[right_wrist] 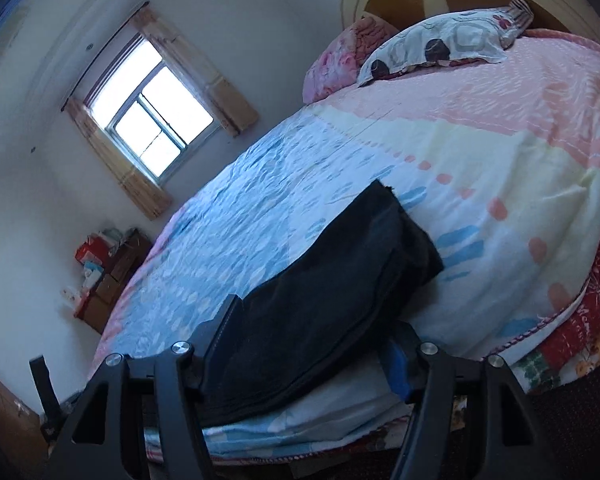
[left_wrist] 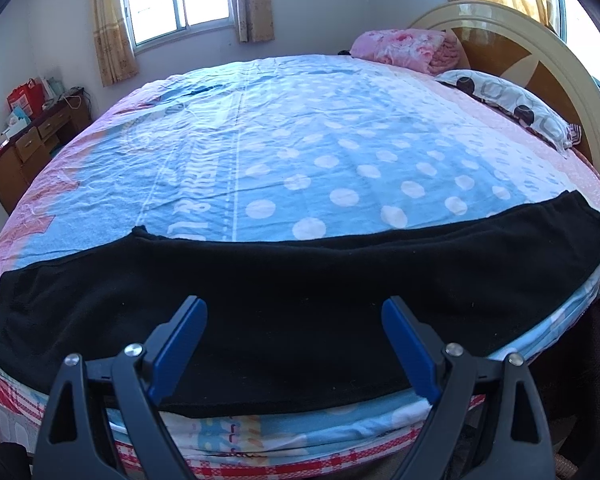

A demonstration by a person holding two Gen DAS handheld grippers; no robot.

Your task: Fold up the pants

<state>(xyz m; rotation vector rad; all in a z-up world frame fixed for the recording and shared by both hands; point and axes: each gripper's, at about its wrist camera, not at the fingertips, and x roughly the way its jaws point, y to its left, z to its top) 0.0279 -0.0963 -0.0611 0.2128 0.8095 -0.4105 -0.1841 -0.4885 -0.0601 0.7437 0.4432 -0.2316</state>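
Observation:
Black pants (left_wrist: 300,264) lie stretched in a long band along the near edge of the bed (left_wrist: 300,140). My left gripper (left_wrist: 295,306) hovers over the middle of the band, its blue-padded jaws wide open and holding nothing. In the right wrist view one end of the pants (right_wrist: 360,248) lies on the bed (right_wrist: 480,140) and runs away from me. My right gripper (right_wrist: 316,316) stands open at that end. The cloth lies between its fingers, and the pads do not press on it. The right blue pad (right_wrist: 398,364) shows beside the cloth.
A spotted pillow (left_wrist: 512,100) and a pink folded blanket (left_wrist: 404,46) sit by the round headboard (left_wrist: 540,60) at the far right. A wooden dresser (left_wrist: 32,144) with boxes stands against the left wall, under a curtained window (left_wrist: 176,0). The bedspread hangs over the near edge.

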